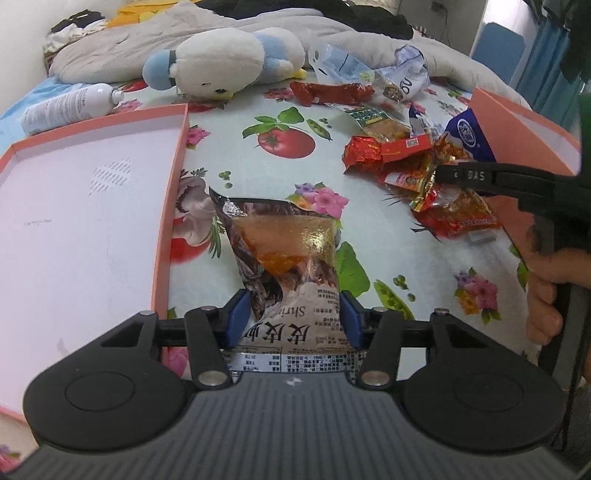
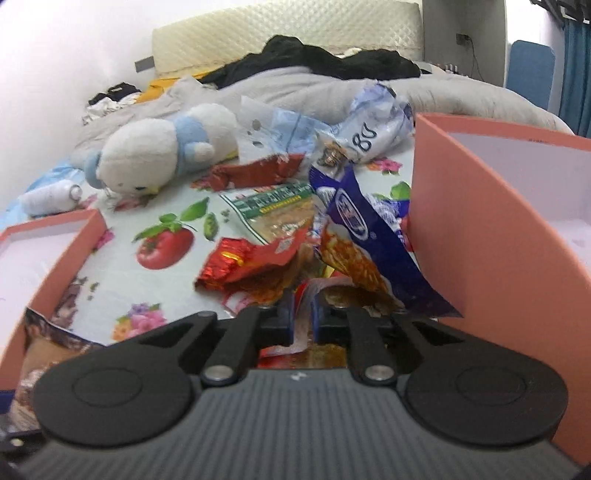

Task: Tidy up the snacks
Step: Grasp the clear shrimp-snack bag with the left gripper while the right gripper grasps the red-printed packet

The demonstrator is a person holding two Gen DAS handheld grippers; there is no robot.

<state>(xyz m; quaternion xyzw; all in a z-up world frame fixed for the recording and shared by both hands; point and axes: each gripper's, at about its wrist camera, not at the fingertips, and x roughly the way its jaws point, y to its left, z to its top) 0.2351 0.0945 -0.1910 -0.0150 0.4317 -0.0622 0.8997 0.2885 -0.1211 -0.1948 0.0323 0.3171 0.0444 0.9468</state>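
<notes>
A brown shrimp snack packet (image 1: 284, 243) with newspaper print lies on the flowered bedsheet in the left wrist view. My left gripper (image 1: 293, 317) is shut on its near end, one blue pad pressing each side. At the right, my right gripper (image 1: 441, 173) pinches the gold-edged end of a red-orange snack packet (image 1: 458, 214). In the right wrist view its blue pads stand almost together on my right gripper (image 2: 303, 319), with that packet's crumpled edge (image 2: 317, 284) between them. A pile of loose snack packets (image 2: 280, 236) lies just beyond.
A shallow pink tray (image 1: 173, 177) lies at the left, and a taller pink box (image 2: 480, 221) stands at the right. A plush toy (image 1: 229, 59), a white bottle (image 1: 66, 107) and a grey duvet (image 1: 147, 33) lie farther back. A person's hand (image 1: 546, 291) holds the right gripper.
</notes>
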